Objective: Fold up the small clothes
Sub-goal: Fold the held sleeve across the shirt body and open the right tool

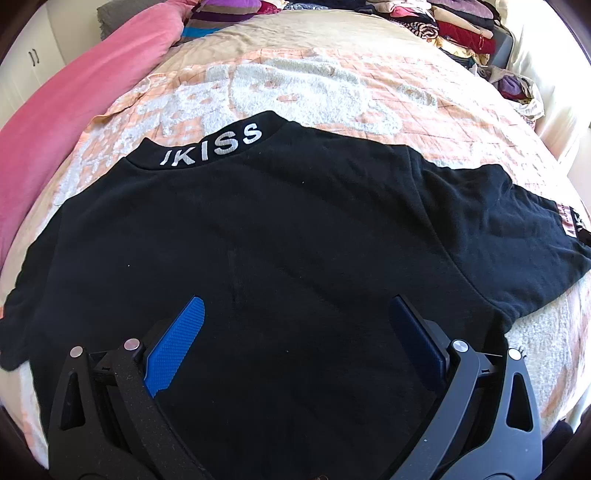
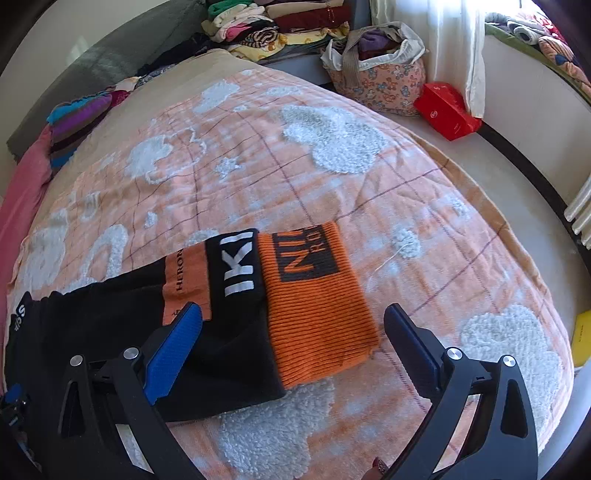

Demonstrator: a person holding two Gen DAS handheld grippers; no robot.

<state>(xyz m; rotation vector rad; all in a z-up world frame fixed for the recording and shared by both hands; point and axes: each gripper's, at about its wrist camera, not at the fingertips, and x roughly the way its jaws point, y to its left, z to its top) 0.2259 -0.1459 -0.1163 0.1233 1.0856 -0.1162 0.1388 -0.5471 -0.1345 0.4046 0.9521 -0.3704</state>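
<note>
A black top [image 1: 280,236] lies spread flat on the bed, its collar with white lettering [image 1: 210,144] at the far side. My left gripper [image 1: 295,314] hovers open over the middle of its body, blue pads wide apart. In the right wrist view the top's sleeve [image 2: 221,325] runs in from the left and ends in an orange ribbed cuff [image 2: 317,314]. My right gripper [image 2: 291,317] is open and straddles that cuff. Its left fingertip [image 2: 181,332] sits over the black part of the sleeve, and I cannot tell if it touches. Its right fingertip [image 2: 410,339] is over the blanket beside the cuff.
The bed is covered by an orange and white fleecy blanket [image 2: 295,166]. A pink quilt [image 1: 74,110] lies along the left. Stacked clothes [image 2: 280,22], a floral bag [image 2: 376,70] and a red box [image 2: 447,110] sit beyond the bed's far right corner.
</note>
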